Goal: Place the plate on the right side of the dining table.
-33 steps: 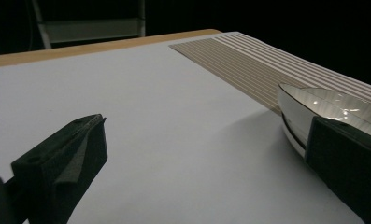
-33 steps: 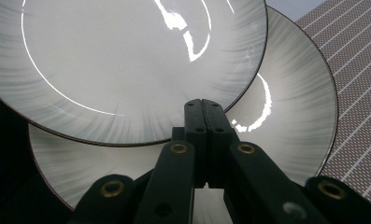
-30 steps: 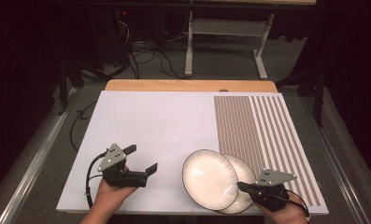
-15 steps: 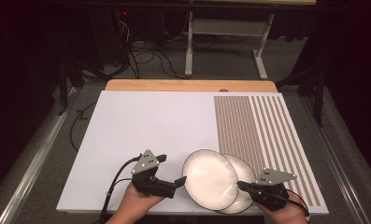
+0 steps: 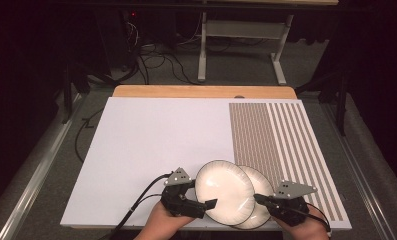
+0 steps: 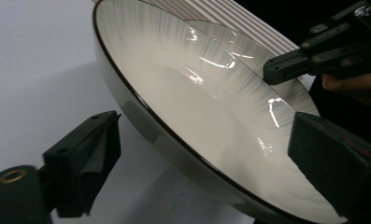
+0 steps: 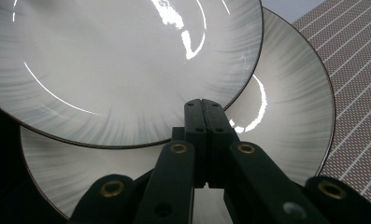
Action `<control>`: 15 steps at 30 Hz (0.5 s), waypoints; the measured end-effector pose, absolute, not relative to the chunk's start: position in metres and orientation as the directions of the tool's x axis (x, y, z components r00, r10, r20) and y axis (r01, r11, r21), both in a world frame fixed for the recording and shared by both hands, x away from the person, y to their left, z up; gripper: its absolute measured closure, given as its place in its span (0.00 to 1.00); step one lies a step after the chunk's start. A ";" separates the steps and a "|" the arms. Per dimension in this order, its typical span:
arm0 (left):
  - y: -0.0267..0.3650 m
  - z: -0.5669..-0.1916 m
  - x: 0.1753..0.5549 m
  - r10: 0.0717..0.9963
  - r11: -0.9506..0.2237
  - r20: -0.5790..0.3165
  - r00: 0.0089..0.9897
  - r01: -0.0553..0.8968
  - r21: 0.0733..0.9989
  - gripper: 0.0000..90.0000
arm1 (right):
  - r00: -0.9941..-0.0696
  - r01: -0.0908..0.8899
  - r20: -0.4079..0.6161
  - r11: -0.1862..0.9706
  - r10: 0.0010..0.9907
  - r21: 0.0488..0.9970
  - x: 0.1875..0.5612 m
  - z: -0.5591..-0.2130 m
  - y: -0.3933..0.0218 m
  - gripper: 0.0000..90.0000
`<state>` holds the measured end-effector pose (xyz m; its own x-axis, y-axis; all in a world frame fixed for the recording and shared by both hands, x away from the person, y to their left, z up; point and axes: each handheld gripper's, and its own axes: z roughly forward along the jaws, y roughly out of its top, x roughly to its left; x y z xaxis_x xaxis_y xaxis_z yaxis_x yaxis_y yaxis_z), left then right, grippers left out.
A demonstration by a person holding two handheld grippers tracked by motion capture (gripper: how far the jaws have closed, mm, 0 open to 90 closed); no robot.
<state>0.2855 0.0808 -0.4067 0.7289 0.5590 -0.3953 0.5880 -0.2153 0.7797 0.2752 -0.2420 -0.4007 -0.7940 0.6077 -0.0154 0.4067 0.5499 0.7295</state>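
The left gripper [image 5: 202, 202], jaws closing around the top plate's [image 5: 225, 190] rim, should bite squarely; the right gripper [image 5: 260, 199], jaws closed, steadies the lower plate [image 5: 263, 187].

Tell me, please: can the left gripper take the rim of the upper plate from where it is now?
Probably yes. The left gripper has its jaws on either side of the upper plate rim, just closing but apparently not yet pressing. Nothing blocks it; the shut right gripper is at the opposite edge.
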 end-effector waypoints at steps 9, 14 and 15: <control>0.079 -0.411 0.292 0.545 -0.213 -0.488 0.681 0.676 0.706 0.38 | -0.792 0.405 -0.019 0.549 0.610 0.731 0.276 -0.401 -0.241 1.00; 0.079 -0.410 0.293 0.554 -0.209 -0.502 0.664 0.695 0.688 0.44 | -0.793 0.405 -0.019 0.549 0.609 0.731 0.276 -0.401 -0.241 1.00; 0.080 -0.410 0.294 0.556 -0.204 -0.508 0.658 0.700 0.684 0.45 | -0.793 0.404 -0.019 0.549 0.609 0.731 0.276 -0.401 -0.241 1.00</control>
<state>0.2936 0.0796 -0.4104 0.6584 0.5556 -0.5077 0.6999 -0.2040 0.6845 0.2757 -0.2412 -0.4011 -0.7927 0.6093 -0.0193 0.4045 0.5493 0.7312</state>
